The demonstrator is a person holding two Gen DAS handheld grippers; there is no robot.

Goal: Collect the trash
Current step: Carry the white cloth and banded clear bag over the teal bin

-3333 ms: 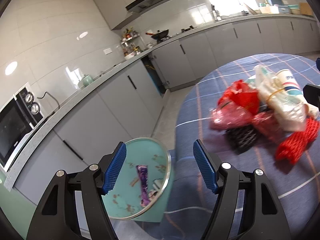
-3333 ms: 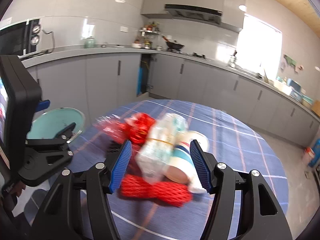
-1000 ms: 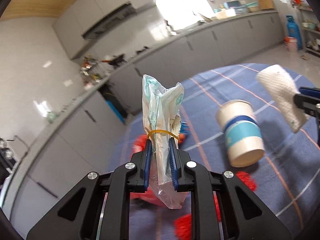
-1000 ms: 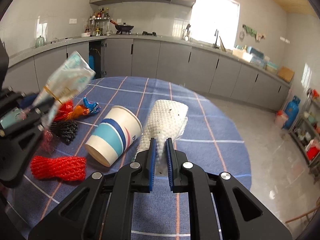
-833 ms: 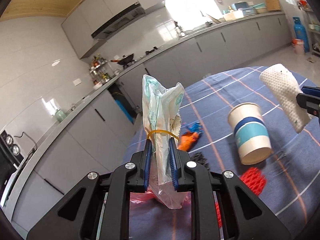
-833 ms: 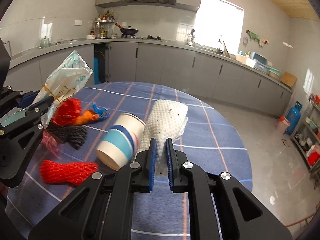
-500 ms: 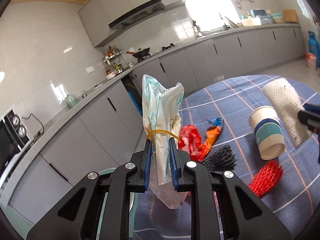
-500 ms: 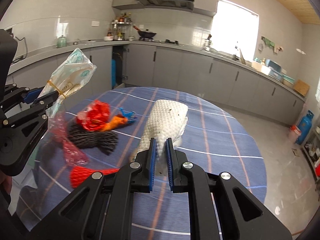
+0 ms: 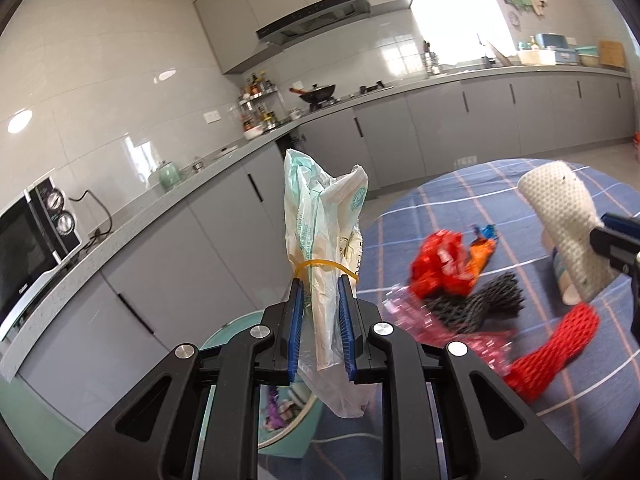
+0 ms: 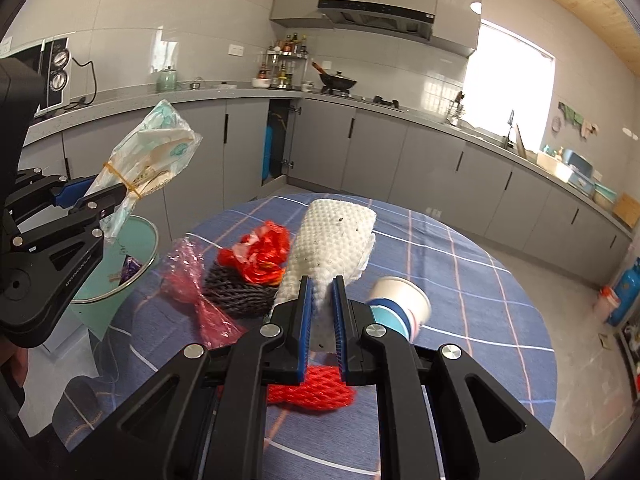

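Observation:
My left gripper (image 9: pixel 320 328) is shut on a clear plastic bag (image 9: pixel 324 240) tied with a yellow rubber band, held upright over the near rim of the teal trash bin (image 9: pixel 224 330). In the right wrist view the same bag (image 10: pixel 148 156) hangs above the bin (image 10: pixel 140 248). My right gripper (image 10: pixel 321 320) is shut on a white foam net sleeve (image 10: pixel 332 240) above the table. On the blue checked tablecloth (image 10: pixel 460 280) lie a red wrapper (image 10: pixel 260 256), a black net (image 10: pixel 236 292), a pink bag (image 10: pixel 192 280), a red net (image 10: pixel 316 392) and a paper cup (image 10: pixel 400 304).
The bin stands on the floor at the table's left edge, with a purple wrapper (image 10: pixel 130 266) inside. Grey kitchen cabinets (image 10: pixel 360 152) run along the back walls. A microwave (image 9: pixel 28 248) sits on the counter at the left. A blue gas cylinder (image 10: pixel 628 292) stands at the far right.
Both grippers have swung left with their loads. The bin has come into view under the left gripper, and the trash pile has slid right in the left view.

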